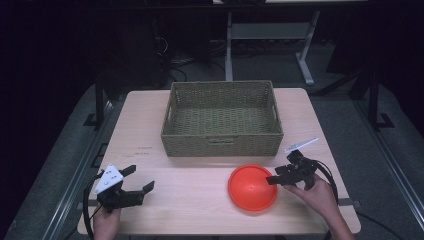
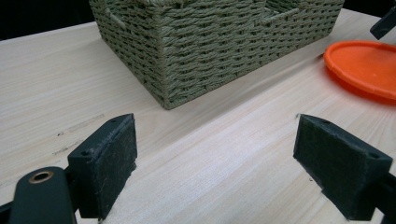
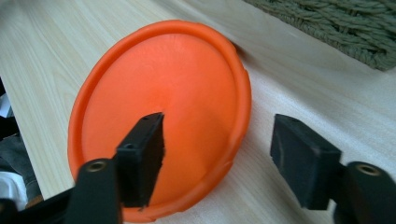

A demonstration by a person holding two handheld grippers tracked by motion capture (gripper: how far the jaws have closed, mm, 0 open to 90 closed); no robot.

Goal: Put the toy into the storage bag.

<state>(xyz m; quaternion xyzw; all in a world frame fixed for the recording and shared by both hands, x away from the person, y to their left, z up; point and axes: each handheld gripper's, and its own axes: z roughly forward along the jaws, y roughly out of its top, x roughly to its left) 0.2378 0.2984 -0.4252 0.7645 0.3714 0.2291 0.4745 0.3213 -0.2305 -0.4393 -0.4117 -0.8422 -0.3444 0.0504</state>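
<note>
The right tool [image 1: 281,176] is reaching over the round orange plastic plate [image 1: 252,187], and its jaws are wide apart, gripping nothing. One jaw is hanging above the plate and the other is outside its rim, so it looks like the person is getting ready to pinch the rim. To do that well, one jaw should slip under the edge while the other is pressing on top, because the plate is lying flat and thin on the pale wooden tabletop [image 1: 195,205]. A gentle tilt should help lift it.

The plate is sitting near the front edge of the tabletop, toward the right corner.

The left tool [image 1: 131,186] is waiting near the front left corner, jaws spread and gripping nothing.

The green woven rectangular basket [image 1: 222,142] is standing by the back edge, just behind the plate. It looks empty. Its front wall is close, so the right tool should be careful not to bump it.
</note>
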